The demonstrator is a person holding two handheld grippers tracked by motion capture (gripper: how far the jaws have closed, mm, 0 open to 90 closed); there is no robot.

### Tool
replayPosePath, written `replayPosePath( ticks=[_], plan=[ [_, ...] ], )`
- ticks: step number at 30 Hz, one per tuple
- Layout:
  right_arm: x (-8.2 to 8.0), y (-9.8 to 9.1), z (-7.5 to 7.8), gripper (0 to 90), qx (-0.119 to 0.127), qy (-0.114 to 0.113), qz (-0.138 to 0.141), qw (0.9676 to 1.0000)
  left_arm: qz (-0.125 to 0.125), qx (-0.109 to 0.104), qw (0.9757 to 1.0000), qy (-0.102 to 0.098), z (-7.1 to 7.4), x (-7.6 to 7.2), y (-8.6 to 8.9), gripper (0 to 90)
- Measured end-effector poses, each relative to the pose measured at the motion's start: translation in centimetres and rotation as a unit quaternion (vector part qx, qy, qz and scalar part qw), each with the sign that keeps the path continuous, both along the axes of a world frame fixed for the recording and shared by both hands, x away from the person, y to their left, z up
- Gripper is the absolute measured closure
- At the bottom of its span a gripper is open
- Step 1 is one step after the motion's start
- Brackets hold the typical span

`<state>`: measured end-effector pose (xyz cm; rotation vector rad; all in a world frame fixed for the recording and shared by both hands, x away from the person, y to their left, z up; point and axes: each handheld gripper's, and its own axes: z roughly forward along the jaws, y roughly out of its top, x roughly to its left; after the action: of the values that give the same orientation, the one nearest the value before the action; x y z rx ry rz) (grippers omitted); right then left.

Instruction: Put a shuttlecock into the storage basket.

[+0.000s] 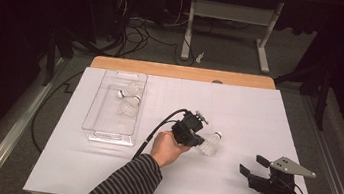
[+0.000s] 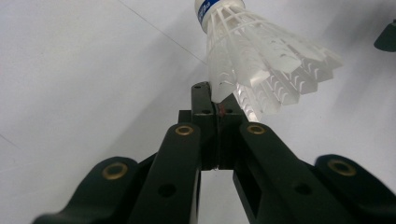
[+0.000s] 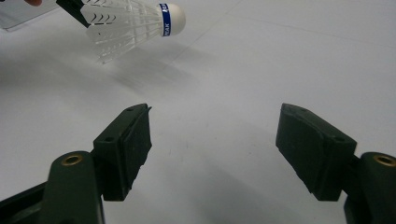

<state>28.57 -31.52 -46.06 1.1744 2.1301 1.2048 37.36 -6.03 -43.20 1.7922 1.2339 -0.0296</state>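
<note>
Midway, left gripper (image 1: pixel 199 142) pinches shuttlecock (image 1: pixel 212 143) (skirt edge); right gripper (image 1: pixel 253 165) gapes.

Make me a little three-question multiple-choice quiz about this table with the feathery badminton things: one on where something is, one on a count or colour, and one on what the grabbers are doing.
1. Where is the clear tray?
A. On the left part of the white board
B. On the right part of the board
C. On the floor

2. How many shuttlecocks lie inside the tray?
A. None
B. Two
C. Five

3. What is the left gripper doing?
A. Standing wide open
B. Pressing on the tray
C. Pinching a shuttlecock by its feather edge

Answers:
1 A: the high view shows the tray on the left part of the board.
2 B: two white shuttlecocks rest in it.
3 C: the left gripper view shows the jaws closed on the feather skirt, while the right gripper stands open.
</note>
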Motion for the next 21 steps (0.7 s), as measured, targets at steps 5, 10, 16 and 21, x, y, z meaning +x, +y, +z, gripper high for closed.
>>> replayPosePath(
  ticks=[5,10,16,21],
  plan=[
    [-0.01,0.0,0.0,27.3,0.001,0.0,-0.001,1.0,0.0,-0.001,1.0,-0.001,0.19,-0.11,0.11,89.6],
    [0.0,-0.01,0.01,27.3,0.001,0.0,0.0,1.0,-0.003,0.002,1.0,-0.002,0.22,-0.19,0.25,89.6],
    [0.0,-0.01,0.01,27.3,0.001,0.0,0.0,1.0,-0.003,0.0,1.0,-0.003,0.36,-0.24,0.42,89.6],
    [0.02,-0.03,0.0,27.3,0.002,0.0,0.0,1.0,-0.003,-0.001,1.0,-0.003,0.51,-0.3,0.57,89.6]
  ],
)
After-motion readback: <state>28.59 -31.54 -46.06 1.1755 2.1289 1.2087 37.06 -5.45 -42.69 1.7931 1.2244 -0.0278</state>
